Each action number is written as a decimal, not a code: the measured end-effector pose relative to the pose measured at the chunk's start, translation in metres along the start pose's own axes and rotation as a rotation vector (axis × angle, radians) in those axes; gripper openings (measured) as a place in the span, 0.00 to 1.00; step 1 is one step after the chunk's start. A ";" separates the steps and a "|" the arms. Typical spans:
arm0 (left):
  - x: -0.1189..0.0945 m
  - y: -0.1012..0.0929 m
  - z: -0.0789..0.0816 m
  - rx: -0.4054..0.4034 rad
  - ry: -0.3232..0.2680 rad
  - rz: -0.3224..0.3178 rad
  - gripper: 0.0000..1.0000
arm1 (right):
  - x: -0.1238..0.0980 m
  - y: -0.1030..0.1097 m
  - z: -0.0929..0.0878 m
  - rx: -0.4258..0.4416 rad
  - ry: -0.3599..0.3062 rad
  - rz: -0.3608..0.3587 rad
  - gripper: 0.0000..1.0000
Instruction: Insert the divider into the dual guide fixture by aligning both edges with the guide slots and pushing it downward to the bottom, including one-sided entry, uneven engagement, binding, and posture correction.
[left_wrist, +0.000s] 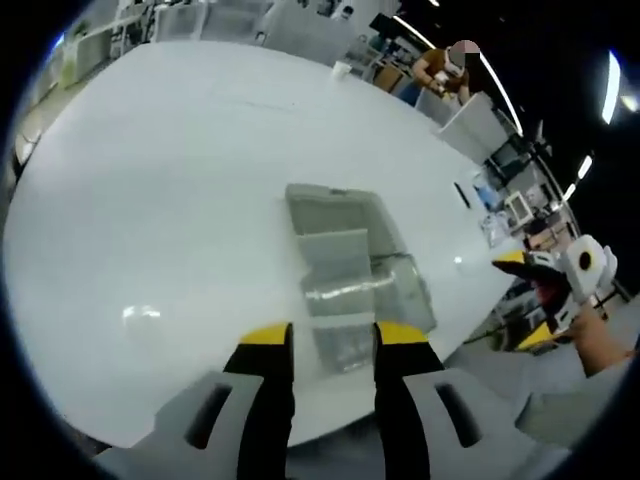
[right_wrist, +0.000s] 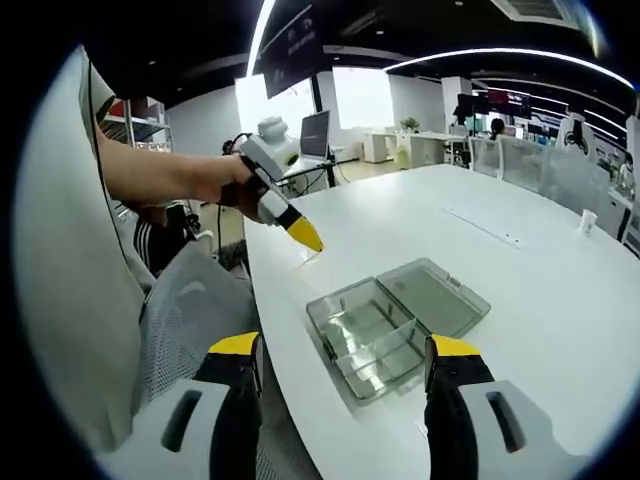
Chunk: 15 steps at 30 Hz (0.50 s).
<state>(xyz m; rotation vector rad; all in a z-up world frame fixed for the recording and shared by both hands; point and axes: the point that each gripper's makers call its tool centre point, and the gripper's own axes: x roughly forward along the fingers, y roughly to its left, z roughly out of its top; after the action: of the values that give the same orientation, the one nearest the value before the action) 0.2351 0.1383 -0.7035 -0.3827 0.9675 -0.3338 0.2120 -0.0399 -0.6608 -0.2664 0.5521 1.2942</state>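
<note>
1. Clear fixture box (left_wrist: 352, 272), lid open, lies on the white table (left_wrist: 160, 200), at 12 o'clock from the released left claw (left_wrist: 335, 340).
2. Right claw (right_wrist: 345, 352) released above the box.
3. Cup (left_wrist: 342, 69) far off at 12 o'clock.

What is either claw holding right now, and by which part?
Nothing. The left claw and the right claw are both open with nothing between their jaws, short of the clear compartment box, which sits open on the white table.
</note>
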 end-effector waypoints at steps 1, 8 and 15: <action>-0.001 -0.004 0.001 0.005 -0.006 -0.010 0.27 | 0.000 0.000 0.001 0.001 -0.002 0.000 0.63; -0.002 -0.020 0.006 -0.008 -0.032 -0.082 0.27 | -0.003 -0.001 0.009 0.025 -0.038 0.012 0.63; -0.004 -0.032 0.010 -0.014 -0.047 -0.123 0.27 | -0.005 0.001 0.019 0.055 -0.081 0.028 0.62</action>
<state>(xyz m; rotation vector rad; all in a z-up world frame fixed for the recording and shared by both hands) 0.2378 0.1131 -0.6810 -0.4621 0.9031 -0.4284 0.2149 -0.0348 -0.6420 -0.1607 0.5230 1.3092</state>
